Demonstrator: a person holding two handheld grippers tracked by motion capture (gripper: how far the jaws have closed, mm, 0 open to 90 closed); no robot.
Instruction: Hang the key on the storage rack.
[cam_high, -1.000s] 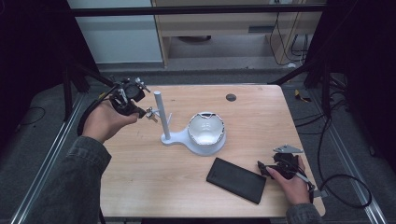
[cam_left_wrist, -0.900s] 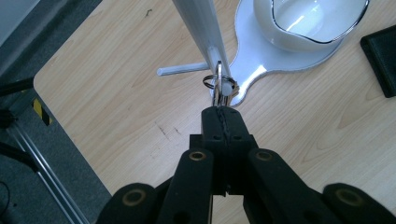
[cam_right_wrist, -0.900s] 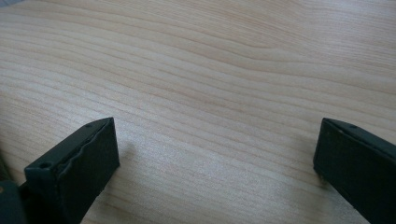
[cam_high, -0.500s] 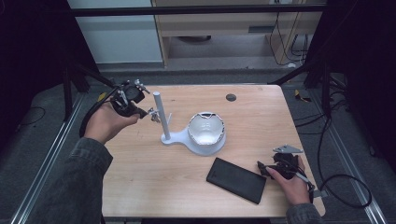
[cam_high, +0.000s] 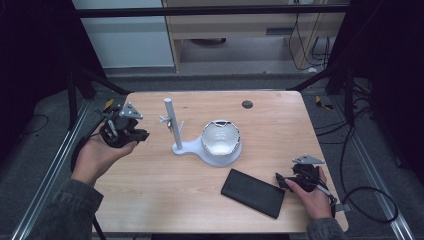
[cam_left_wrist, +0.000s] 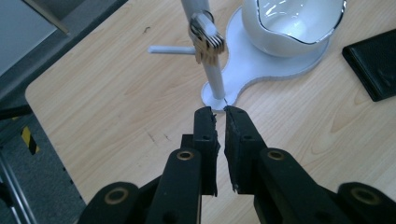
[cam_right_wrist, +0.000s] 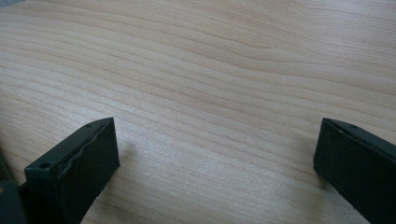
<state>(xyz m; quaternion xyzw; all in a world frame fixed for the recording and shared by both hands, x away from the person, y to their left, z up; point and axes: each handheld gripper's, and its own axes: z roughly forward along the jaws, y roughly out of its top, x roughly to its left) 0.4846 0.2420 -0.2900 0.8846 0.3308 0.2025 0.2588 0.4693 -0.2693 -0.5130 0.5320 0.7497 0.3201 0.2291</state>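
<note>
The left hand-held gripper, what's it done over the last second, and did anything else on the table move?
The left hand-held gripper has drawn back from the white post, away toward the table's left edge, jaws nearly closed on nothing. The keys hang on the post's peg. The right hand-held gripper stayed resting by the black case, jaws wide apart. The white bowl and its stand did not move.

The high view looks down over my table (cam_high: 165, 200). My left gripper's camera faces the white stand (cam_left_wrist: 212, 70), nearer; my right's skims the tabletop, very close.
</note>
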